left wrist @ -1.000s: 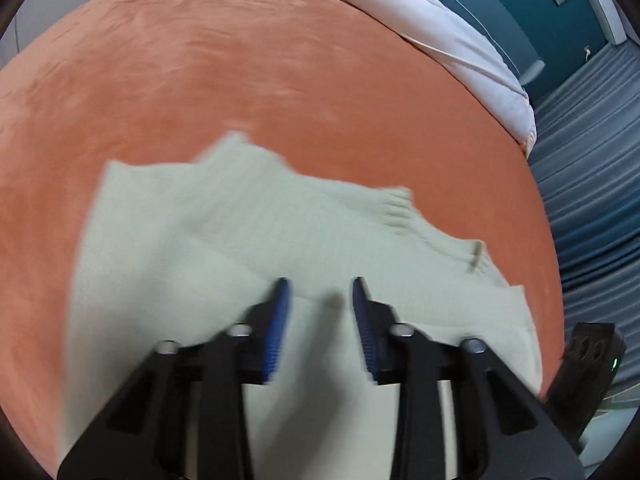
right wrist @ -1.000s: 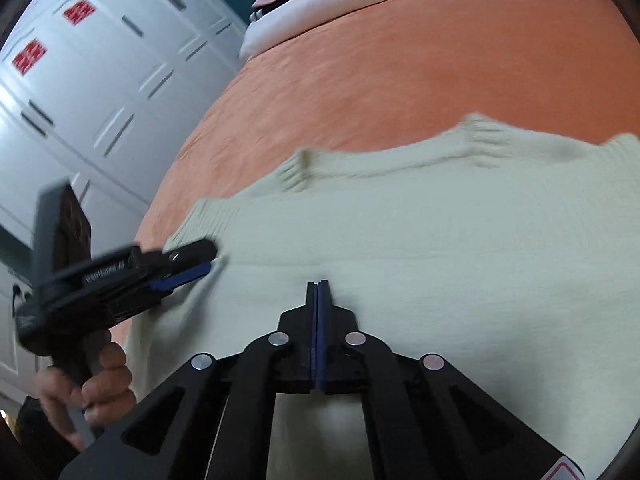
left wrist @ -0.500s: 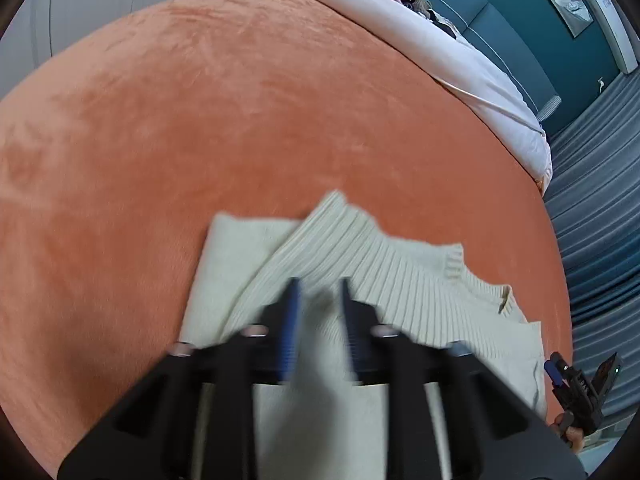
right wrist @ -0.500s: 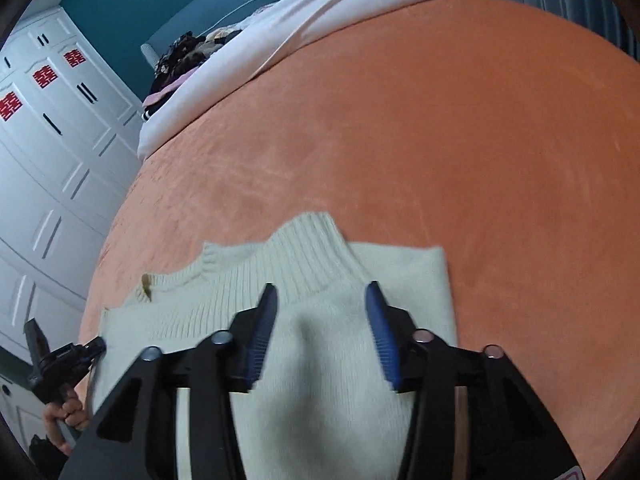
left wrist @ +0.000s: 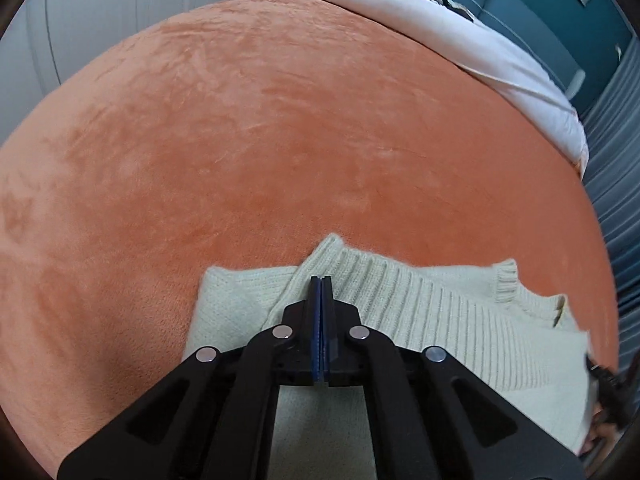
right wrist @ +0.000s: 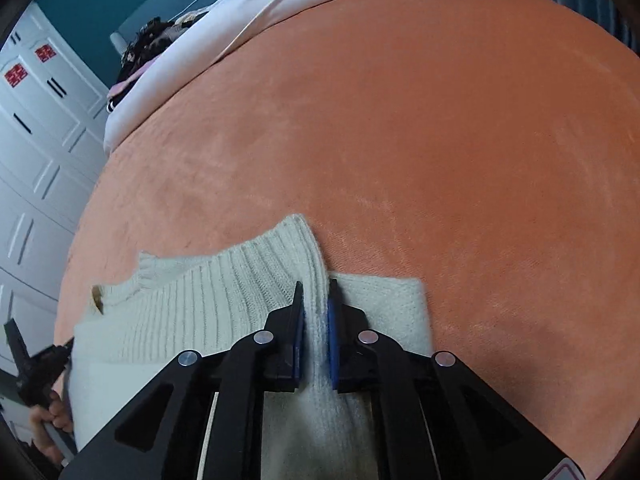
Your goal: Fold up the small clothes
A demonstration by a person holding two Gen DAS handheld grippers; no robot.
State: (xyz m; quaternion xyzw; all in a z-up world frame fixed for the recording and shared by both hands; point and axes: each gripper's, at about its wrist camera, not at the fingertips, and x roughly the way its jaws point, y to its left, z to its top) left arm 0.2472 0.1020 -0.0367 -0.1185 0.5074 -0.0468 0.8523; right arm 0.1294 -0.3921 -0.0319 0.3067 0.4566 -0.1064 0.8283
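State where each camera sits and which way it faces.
Left wrist: sits on the left gripper, facing along its shut fingers over the sweater and orange blanket.
Right wrist: sits on the right gripper, fingers pinching a sweater fold, facing the blanket and white cabinets; the person's left hand shows lower left.
Shared: sweater, blanket, white bedding beyond.

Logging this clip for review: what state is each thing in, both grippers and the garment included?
Left gripper: shut, tips on the sweater's ribbed band.
Right gripper: shut on a ridge of knit.
Cream sweater: partly folded, ribbed band turned over, lying on the blanket.
Orange blanket: spread flat.
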